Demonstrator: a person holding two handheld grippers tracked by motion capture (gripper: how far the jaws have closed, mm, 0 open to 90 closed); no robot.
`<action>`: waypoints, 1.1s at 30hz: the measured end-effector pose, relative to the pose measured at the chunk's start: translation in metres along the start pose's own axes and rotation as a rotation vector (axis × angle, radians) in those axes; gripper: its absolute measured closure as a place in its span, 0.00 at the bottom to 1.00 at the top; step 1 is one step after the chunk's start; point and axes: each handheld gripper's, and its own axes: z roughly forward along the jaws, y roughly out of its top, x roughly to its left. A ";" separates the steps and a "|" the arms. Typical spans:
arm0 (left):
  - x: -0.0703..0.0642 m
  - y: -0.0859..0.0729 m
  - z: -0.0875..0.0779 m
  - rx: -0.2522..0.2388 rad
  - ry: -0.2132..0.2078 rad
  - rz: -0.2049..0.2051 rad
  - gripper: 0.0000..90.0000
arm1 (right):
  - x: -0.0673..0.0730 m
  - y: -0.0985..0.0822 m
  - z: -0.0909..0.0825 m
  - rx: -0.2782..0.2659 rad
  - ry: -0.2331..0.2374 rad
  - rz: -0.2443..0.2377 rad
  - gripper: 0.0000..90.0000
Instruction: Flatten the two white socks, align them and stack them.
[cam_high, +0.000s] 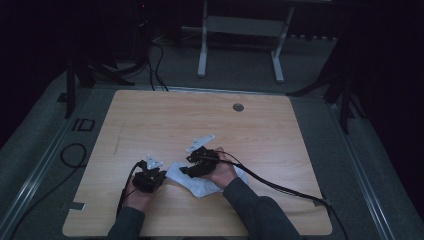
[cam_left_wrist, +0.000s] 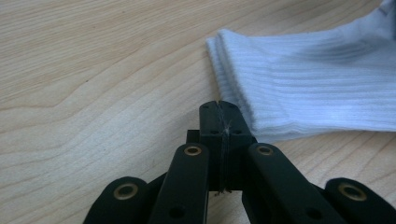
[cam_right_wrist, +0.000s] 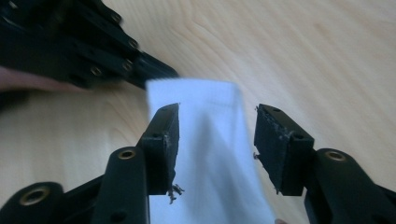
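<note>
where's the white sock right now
In the high view the white sock lies flat on the wooden table near its front edge, between the left hand-held gripper and the right hand-held gripper.

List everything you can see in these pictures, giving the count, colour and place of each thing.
sock: one, white, flat on the near middle of the table, between the two tongs
table: one, light wood, centre
grommet: one, grey, far edge of the table
frame: one, pale grey, on the floor beyond the table
left tongs: one, black, shut, empty, beside the sock's cuff
right tongs: one, black, open over the sock
hands: two, at the near edge
</note>
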 end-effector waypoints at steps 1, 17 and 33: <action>0.001 0.000 -0.001 0.003 0.011 0.003 0.99 | 0.000 0.000 -0.003 0.012 -0.018 -0.009 0.55; -0.013 0.015 -0.008 -0.087 0.002 0.064 0.99 | -0.015 -0.013 -0.046 0.127 -0.214 -0.091 0.56; -0.015 0.013 0.003 -0.032 0.043 0.087 1.00 | -0.045 -0.049 -0.076 0.166 -0.282 -0.003 0.54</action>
